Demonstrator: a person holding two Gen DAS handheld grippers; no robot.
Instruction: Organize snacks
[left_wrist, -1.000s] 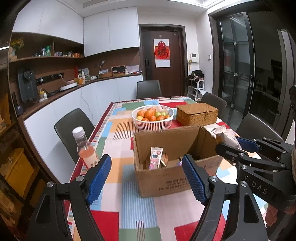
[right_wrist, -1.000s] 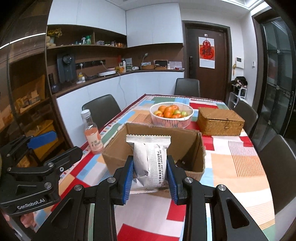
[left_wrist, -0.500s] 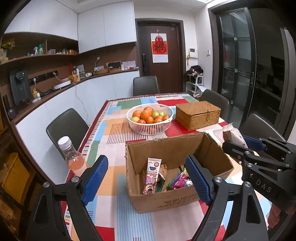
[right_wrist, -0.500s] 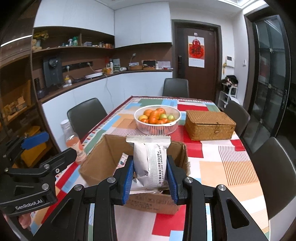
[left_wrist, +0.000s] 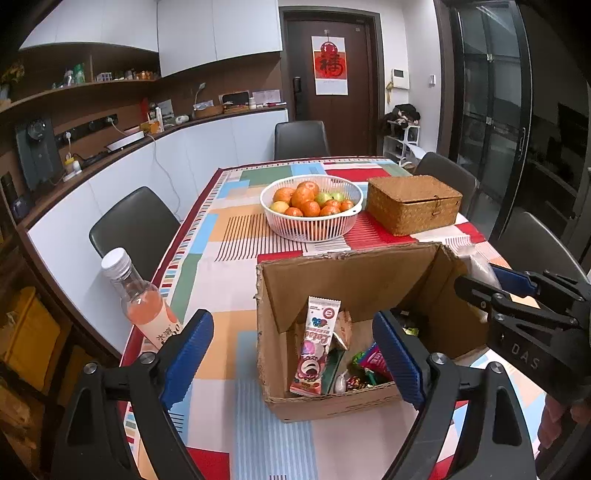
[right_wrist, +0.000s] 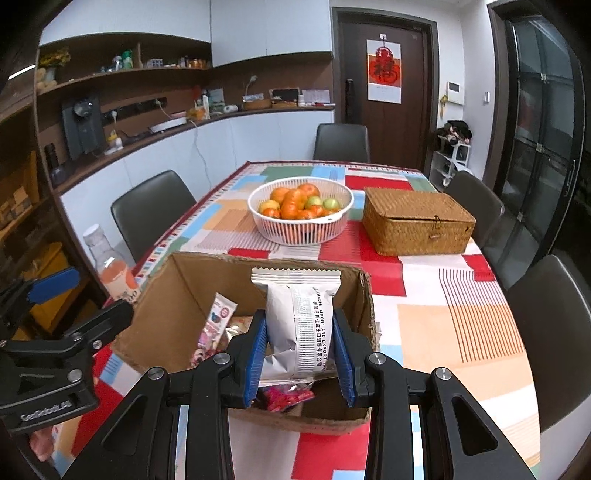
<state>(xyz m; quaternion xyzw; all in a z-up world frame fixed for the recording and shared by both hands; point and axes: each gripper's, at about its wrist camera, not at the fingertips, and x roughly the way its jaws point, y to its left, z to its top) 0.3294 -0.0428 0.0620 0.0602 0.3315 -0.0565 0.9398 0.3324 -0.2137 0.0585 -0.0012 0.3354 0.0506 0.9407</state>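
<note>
1 white snack packet (right_wrist: 300, 325) clamped upright in right gripper (right_wrist: 300, 354), lower center of frame, over open cardboard box (right_wrist: 177, 295) holding other snacks. Left gripper (left_wrist: 293, 356) spread wide, empty, bottom of frame. Fruit basket (right_wrist: 300, 216) beyond, center.

2 wrist views, near, share cardboard box (left_wrist: 354, 332).

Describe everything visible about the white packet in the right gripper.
The white packet is a glossy pillow-style pouch with a serrated top seal and a back seam with black print. It stands upright, pinched on both sides between the blue pads of the right gripper, above the open cardboard box. Its lower end is creased; whether it touches the snacks below is unclear.
</note>
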